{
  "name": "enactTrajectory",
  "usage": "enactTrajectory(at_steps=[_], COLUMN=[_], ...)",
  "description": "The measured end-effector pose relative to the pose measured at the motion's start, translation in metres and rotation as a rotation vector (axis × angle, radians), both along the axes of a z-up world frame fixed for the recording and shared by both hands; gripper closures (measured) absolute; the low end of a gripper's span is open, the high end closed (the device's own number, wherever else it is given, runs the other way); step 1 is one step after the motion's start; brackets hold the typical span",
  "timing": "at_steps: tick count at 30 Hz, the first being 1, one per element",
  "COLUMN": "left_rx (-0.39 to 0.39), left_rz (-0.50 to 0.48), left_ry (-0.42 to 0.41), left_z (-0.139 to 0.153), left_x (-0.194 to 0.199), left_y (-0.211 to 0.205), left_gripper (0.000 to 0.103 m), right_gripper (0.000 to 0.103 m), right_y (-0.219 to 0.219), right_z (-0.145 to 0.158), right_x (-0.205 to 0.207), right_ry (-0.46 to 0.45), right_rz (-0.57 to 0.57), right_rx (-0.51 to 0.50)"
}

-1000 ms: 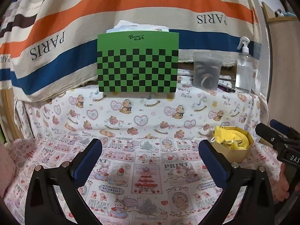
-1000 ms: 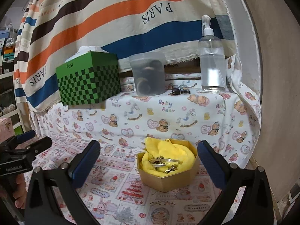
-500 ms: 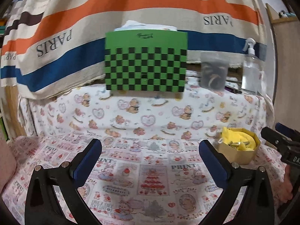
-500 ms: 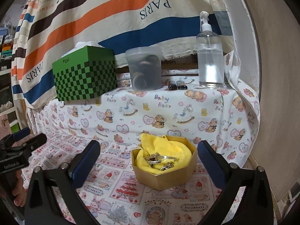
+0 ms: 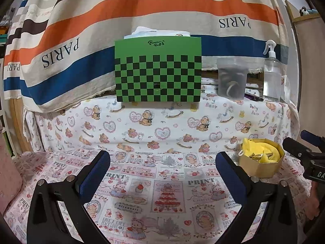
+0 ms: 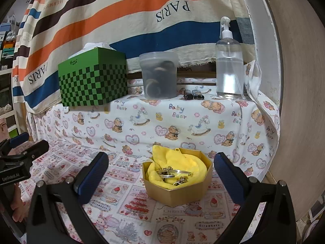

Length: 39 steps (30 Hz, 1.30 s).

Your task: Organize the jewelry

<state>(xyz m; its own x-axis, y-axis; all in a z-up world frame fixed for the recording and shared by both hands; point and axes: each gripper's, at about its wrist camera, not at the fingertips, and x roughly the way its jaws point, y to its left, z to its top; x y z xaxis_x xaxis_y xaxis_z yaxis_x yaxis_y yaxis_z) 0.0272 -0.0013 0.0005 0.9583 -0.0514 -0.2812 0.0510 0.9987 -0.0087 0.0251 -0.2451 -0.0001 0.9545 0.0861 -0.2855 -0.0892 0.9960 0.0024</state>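
- While both jaws stand wide and empty, the left gripper (image 5: 162, 162) hovers over the printed tabletop (image 5: 162, 193).
- Right gripper (image 6: 161, 162) faces the gold box (image 6: 178, 191).
- Jewelry (image 6: 174, 173) lies inside on yellow cloth (image 6: 182, 160).

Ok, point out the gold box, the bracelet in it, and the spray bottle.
gold box (image 6: 178, 194): right wrist view, front wall.
bracelet (image 6: 173, 172): right wrist view, silver band.
spray bottle (image 6: 229, 69): right wrist view, clear body.

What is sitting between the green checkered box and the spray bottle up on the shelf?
A cloudy plastic tub stands between the green checkered box and the spray bottle, with two small dark lighters lying beside it. The right wrist view shows this best.
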Motion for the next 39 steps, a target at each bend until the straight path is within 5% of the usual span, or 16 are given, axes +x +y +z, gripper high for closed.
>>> enactTrajectory(at_steps=[39], left_rx=[0.007], left_rz=[0.027], left_ry=[0.002], left_z=[0.0004], left_x=[-0.0010], left_y=[0.0015], left_gripper=[0.000], right_gripper=[0.000], right_y=[0.0000], right_z=[-0.0005], right_x=[0.0003], right_ry=[0.000], right_rz=[-0.005], right_rx=[-0.003])
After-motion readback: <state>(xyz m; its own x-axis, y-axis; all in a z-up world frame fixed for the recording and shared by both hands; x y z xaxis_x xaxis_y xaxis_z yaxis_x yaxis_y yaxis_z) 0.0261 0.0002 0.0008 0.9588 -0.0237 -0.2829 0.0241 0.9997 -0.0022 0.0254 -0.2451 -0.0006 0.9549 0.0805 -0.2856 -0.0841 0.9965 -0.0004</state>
